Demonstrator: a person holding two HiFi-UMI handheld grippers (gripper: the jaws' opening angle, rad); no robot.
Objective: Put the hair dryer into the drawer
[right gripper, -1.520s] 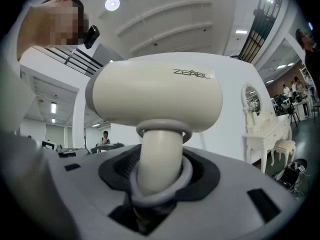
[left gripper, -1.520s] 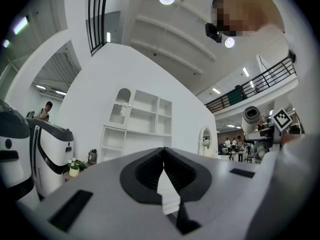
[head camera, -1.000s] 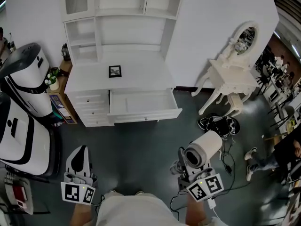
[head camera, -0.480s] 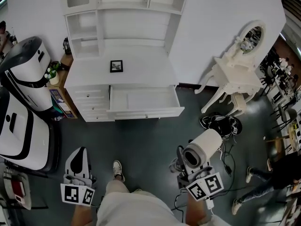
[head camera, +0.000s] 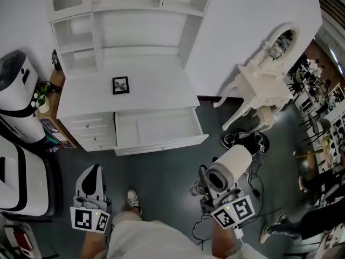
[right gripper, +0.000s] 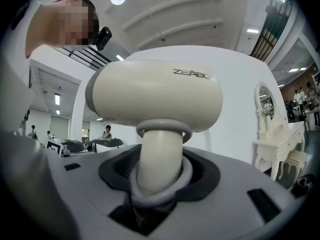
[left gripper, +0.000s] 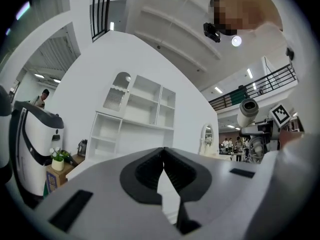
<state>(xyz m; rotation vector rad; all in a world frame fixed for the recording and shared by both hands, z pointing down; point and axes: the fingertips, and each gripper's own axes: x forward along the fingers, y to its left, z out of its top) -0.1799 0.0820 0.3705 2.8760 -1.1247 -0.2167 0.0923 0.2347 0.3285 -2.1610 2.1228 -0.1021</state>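
A cream hair dryer [head camera: 229, 166] [right gripper: 155, 96] stands on its handle in my right gripper [head camera: 209, 190] [right gripper: 159, 173], which is shut on that handle, barrel level above the jaws. My left gripper [head camera: 94, 171] [left gripper: 163, 153] is at the lower left of the head view, jaws shut together with nothing between them. The open drawer [head camera: 159, 127] of the white cabinet [head camera: 135, 93] [left gripper: 132, 126] lies ahead across dark floor, its inside bare as far as I can see.
A small framed picture [head camera: 120, 84] sits on the cabinet top, shelves above it. A white dressing table with an oval mirror [head camera: 264, 82] stands to the right. Shoes and cables [head camera: 245, 143] lie beside it. A big white machine [head camera: 16, 90] is left.
The person has stepped forward and to the right. Both grippers have travelled along, the dryer still gripped. The cabinet and its open drawer now sit further left in the head view.
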